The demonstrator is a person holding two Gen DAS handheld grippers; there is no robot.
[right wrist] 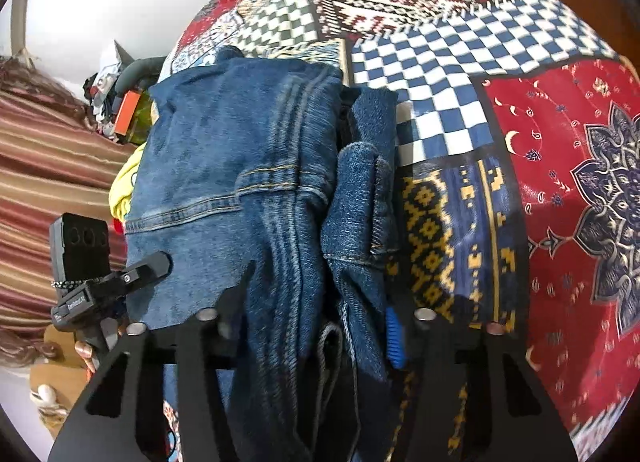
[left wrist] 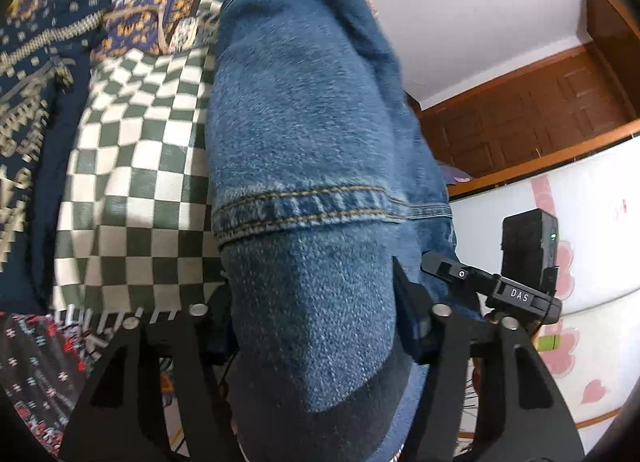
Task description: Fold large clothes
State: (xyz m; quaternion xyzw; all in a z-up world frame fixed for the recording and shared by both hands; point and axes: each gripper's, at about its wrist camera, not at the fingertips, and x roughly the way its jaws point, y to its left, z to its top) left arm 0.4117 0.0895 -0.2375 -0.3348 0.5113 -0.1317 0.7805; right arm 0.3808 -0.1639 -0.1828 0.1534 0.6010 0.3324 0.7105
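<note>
A pair of blue denim jeans (left wrist: 304, 134) hangs lifted above a patchwork bedspread (left wrist: 132, 166). My left gripper (left wrist: 316, 326) is shut on a leg end near its stitched hem, and the cloth fills the gap between the fingers. In the right wrist view the jeans (right wrist: 248, 166) are bunched in thick folds with seams and a hem showing. My right gripper (right wrist: 320, 326) is shut on this bunch. The other gripper's body shows at the side of each view, close by.
The patchwork bedspread (right wrist: 560, 166) has checked, red and navy patterned panels. A brown wooden door (left wrist: 532, 118) and white wall stand to the right in the left wrist view. A pile of clutter and yellow cloth (right wrist: 124, 178) lies past the bed edge.
</note>
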